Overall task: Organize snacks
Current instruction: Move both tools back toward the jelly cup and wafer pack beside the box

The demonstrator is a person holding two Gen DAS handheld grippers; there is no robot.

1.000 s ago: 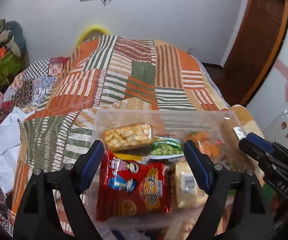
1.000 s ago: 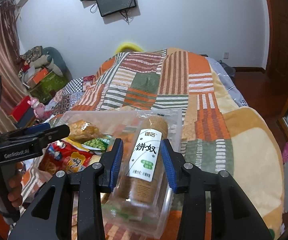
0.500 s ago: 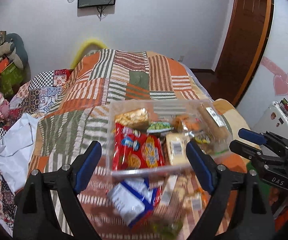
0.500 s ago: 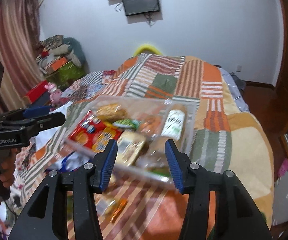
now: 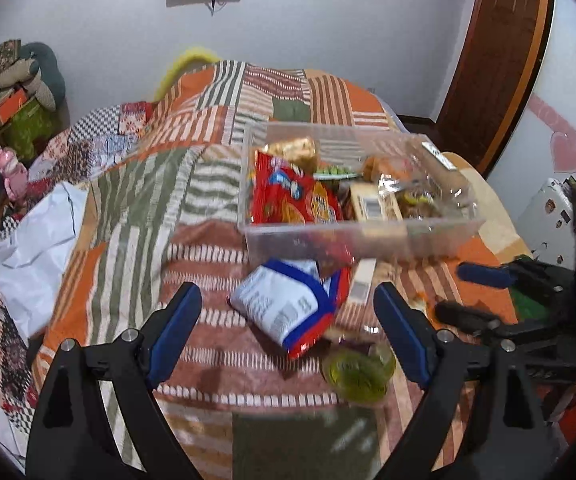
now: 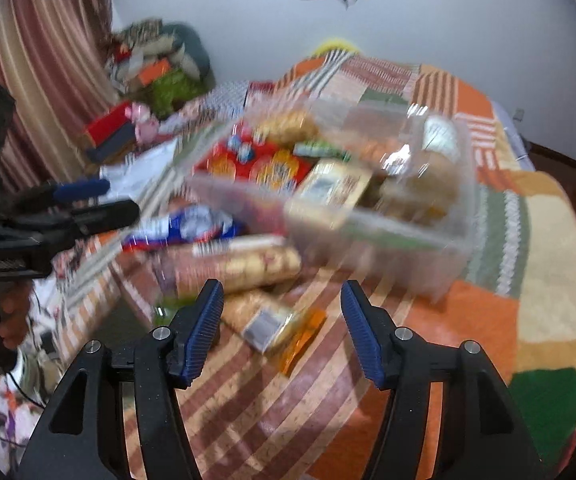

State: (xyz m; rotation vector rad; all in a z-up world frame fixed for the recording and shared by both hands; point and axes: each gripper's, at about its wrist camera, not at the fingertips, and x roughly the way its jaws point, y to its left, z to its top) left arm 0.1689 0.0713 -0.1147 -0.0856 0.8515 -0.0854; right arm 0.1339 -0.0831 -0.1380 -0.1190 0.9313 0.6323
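Observation:
A clear plastic bin (image 5: 367, 236) on the patchwork bed holds a red snack bag (image 5: 288, 196), a gold packet, a green pea pack and a biscuit roll (image 6: 439, 140). In front of it lie a blue-white-red bag (image 5: 288, 304), a green packet (image 5: 357, 370) and a long biscuit pack (image 6: 240, 264). My left gripper (image 5: 288, 328) is open and empty, above the loose bag. My right gripper (image 6: 282, 328) is open and empty, over a small yellow packet (image 6: 272, 322). The right wrist view is blurred.
A white plastic bag (image 5: 36, 240) lies at the bed's left edge. Boxes and soft toys (image 5: 8, 92) stand to the left by the wall. A wooden door (image 5: 495, 60) is at the right. The bed's right edge is near the bin.
My right gripper let go of the biscuit roll in the bin and opened. Both grippers pulled back from the bin towards the loose snacks in front of it.

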